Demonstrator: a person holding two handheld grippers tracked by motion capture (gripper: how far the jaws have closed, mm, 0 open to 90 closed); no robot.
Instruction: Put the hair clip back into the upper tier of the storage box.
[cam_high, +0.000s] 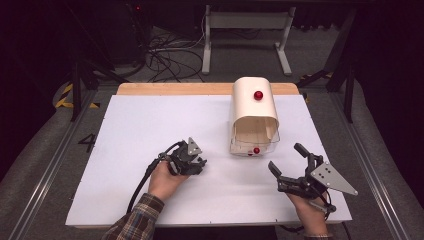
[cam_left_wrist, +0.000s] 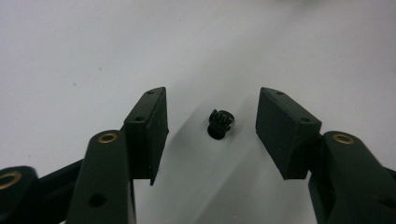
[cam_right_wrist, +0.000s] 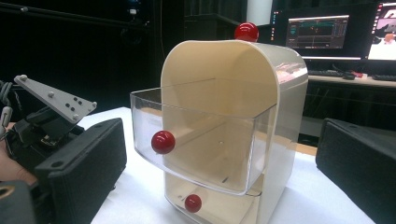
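A tiny black ridged part (cam_left_wrist: 219, 123) lies on the white table top, between the two jaws of my left gripper (cam_left_wrist: 212, 98), which is open and points down at it without touching. In the high view the left gripper (cam_high: 191, 161) hovers low over the table, left of a cream drawer cabinet (cam_high: 254, 107). The cabinet's upper clear drawer (cam_right_wrist: 205, 140), with a red knob (cam_right_wrist: 163, 142), is pulled out and looks empty. My right gripper (cam_high: 286, 157) is open, holds nothing, and faces the cabinet's front from the right.
A second red knob (cam_right_wrist: 193, 203) marks the lower drawer, which is in, and a third knob (cam_right_wrist: 246, 31) sits on top of the cabinet. The white table top (cam_high: 150, 125) has a wooden strip (cam_high: 175, 88) along its far edge. Monitors (cam_right_wrist: 317, 32) glow behind.
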